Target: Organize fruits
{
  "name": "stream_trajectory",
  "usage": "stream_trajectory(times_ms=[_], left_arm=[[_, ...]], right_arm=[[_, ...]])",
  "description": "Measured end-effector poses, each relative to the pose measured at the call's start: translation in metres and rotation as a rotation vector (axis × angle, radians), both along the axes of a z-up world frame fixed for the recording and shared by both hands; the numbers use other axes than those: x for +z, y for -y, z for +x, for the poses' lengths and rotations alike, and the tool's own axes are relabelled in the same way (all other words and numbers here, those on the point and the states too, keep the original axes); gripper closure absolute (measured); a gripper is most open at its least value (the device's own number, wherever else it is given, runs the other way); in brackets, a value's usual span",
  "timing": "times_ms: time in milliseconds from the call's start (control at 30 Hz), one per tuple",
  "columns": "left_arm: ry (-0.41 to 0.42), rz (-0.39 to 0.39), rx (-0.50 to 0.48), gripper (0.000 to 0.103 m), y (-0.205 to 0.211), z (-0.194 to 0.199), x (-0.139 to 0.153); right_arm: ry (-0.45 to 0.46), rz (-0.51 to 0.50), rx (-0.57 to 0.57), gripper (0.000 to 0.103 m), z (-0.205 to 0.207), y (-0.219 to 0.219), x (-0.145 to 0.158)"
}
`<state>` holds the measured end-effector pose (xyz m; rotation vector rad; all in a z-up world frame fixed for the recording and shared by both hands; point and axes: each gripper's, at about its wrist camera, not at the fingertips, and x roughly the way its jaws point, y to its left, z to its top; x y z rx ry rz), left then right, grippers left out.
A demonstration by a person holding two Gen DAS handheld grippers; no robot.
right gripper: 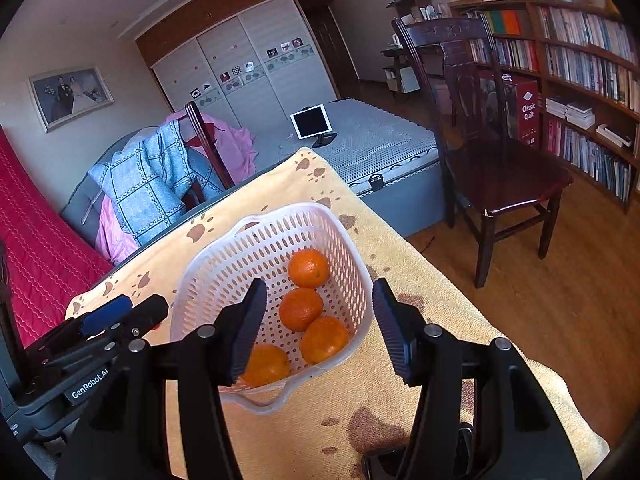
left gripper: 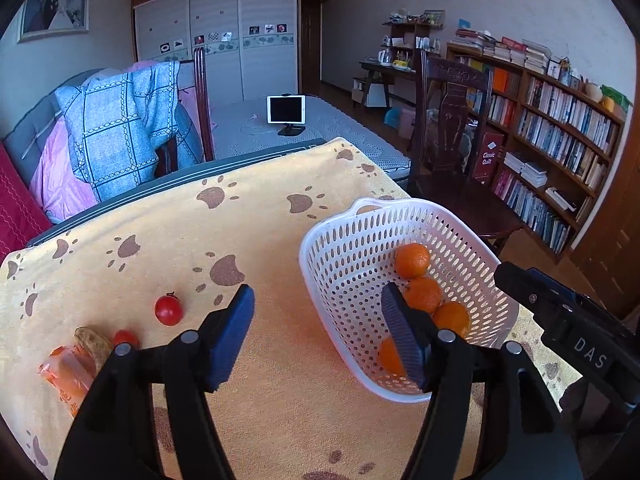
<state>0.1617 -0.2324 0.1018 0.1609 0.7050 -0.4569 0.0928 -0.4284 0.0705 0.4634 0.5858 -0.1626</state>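
A white perforated basket (left gripper: 352, 240) (right gripper: 224, 264) sits on the yellow paw-print cloth and holds several oranges (left gripper: 412, 260) (right gripper: 309, 268). Two small red tomatoes (left gripper: 169, 310) lie on the cloth to the left, one (left gripper: 125, 338) beside a potato chip (left gripper: 93, 344) and an orange snack packet (left gripper: 66, 372). My left gripper (left gripper: 318, 320) is open and empty, above the cloth at the basket's left wall. My right gripper (right gripper: 320, 322) is open and empty, over the basket's near end. The left gripper also shows at the left of the right wrist view (right gripper: 120, 316).
The table (left gripper: 260, 184) (right gripper: 420, 280) ends at a bed with a tablet (left gripper: 286, 109) behind it. A chair draped with clothes (left gripper: 128, 120) stands at the back left. A dark wooden chair (right gripper: 500, 160) and bookshelves (right gripper: 592, 80) stand to the right.
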Motion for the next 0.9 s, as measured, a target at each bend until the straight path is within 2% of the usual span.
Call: stream_trajectory(times_ms=[33, 67, 100, 267, 333, 400, 500, 533, 900], left_arm=[[0.001, -0.003, 0.006, 0.026, -0.002, 0.000, 0.001], [0.003, -0.007, 0.014, 0.024, -0.004, 0.000, 0.002], [0.007, -0.008, 0.022, 0.023, -0.007, 0.000, 0.004], [0.015, -0.012, 0.051, 0.021, -0.018, 0.001, 0.008], [0.019, -0.016, 0.065, 0.014, -0.023, 0.001, 0.010], [0.024, -0.016, 0.082, 0.013, -0.029, 0.001, 0.012], [0.023, -0.008, 0.110, 0.009, -0.038, 0.003, 0.013], [0.023, -0.006, 0.120, 0.008, -0.041, 0.004, 0.013], [0.015, -0.009, 0.239, 0.008, -0.093, 0.012, 0.019]], right_arm=[[0.002, 0.001, -0.002, 0.042, 0.000, -0.001, 0.001], [0.007, 0.002, -0.005, 0.035, -0.001, -0.001, 0.001], [0.013, 0.002, -0.009, 0.034, -0.003, 0.000, 0.001], [0.022, 0.004, -0.002, 0.034, -0.004, -0.002, 0.004], [0.025, 0.005, 0.001, 0.034, -0.005, -0.003, 0.004], [0.029, 0.011, 0.007, 0.034, -0.005, -0.005, 0.005], [0.046, 0.023, 0.013, 0.025, -0.006, -0.008, 0.005], [0.056, 0.030, 0.016, 0.022, -0.007, -0.009, 0.005], [0.079, 0.020, 0.084, 0.022, -0.009, -0.032, 0.012]])
